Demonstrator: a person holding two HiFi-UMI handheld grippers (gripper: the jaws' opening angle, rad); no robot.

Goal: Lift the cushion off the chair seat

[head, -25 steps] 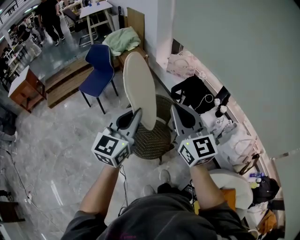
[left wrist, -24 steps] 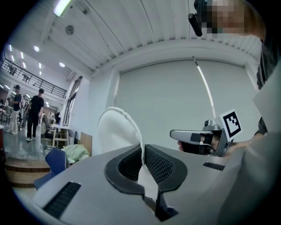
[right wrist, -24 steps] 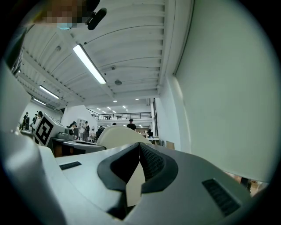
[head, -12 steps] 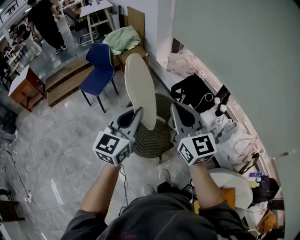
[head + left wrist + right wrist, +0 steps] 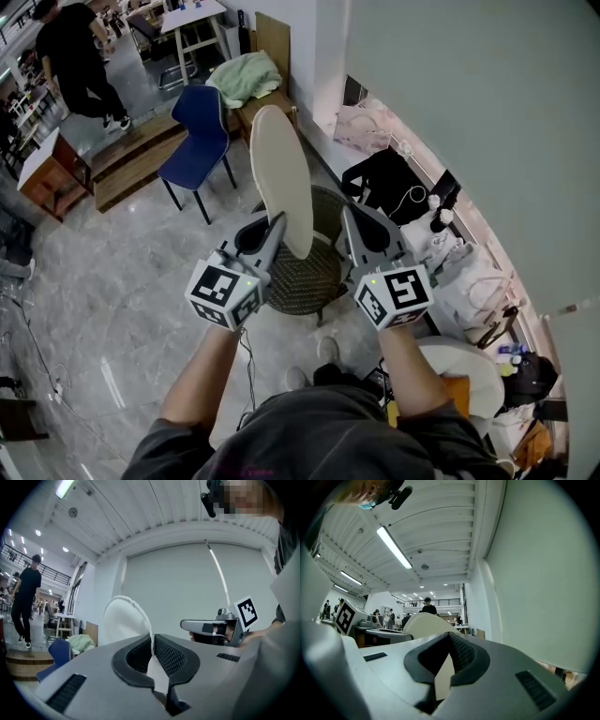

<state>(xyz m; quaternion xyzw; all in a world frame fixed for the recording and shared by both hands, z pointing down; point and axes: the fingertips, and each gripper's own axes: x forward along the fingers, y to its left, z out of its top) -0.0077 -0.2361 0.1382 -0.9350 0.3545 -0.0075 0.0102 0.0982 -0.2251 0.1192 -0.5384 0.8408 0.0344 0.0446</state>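
Only the background person (image 5: 75,58) has walked left. Left hand-held gripper (image 5: 274,227) and right hand-held gripper (image 5: 350,218) stay clamped on upright cushion (image 5: 279,173) edges above chair (image 5: 302,278), forearms level.

The cushion (image 5: 279,178) stands on edge over the chair seat (image 5: 305,278), another chair (image 5: 199,131) behind it.

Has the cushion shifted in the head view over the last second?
No. The cushion stands upright in the same spot as in both earlier head views, its top at the same gap from the blue chair.
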